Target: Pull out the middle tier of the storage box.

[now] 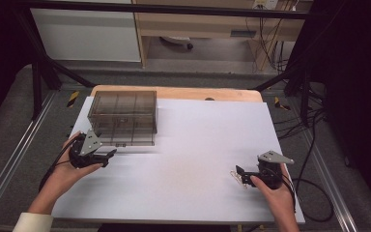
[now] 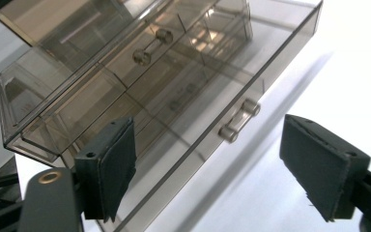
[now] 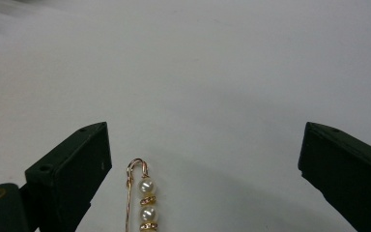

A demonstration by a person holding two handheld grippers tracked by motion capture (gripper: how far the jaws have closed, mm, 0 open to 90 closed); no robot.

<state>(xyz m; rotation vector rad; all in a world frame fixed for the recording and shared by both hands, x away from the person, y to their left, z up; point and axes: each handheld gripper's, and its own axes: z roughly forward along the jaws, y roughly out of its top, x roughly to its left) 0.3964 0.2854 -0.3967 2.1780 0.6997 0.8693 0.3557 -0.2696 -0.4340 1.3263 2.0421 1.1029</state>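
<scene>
A smoky see-through drawer box (image 1: 123, 116) stands at the back left of the white sheet (image 1: 188, 145). In the left gripper view the box (image 2: 125, 72) lies close ahead, and the bar handle (image 2: 239, 121) of its lower drawer sits just beyond the jaws, untouched. That lower drawer seems to stick out a little from the front. My left gripper (image 1: 107, 155) (image 2: 212, 169) is open and holds nothing. At the front right, my right gripper (image 1: 240, 173) (image 3: 203, 169) stands open over a gold pin with pearls (image 3: 145, 193) (image 1: 235, 177), which lies flat on the sheet near the left jaw.
The upper drawer's handle (image 2: 150, 46) shows higher on the box. A wooden table edge (image 1: 183, 92) runs behind the sheet. Metal frame rails (image 1: 14, 159) flank the table, and cables (image 1: 314, 145) trail at the right.
</scene>
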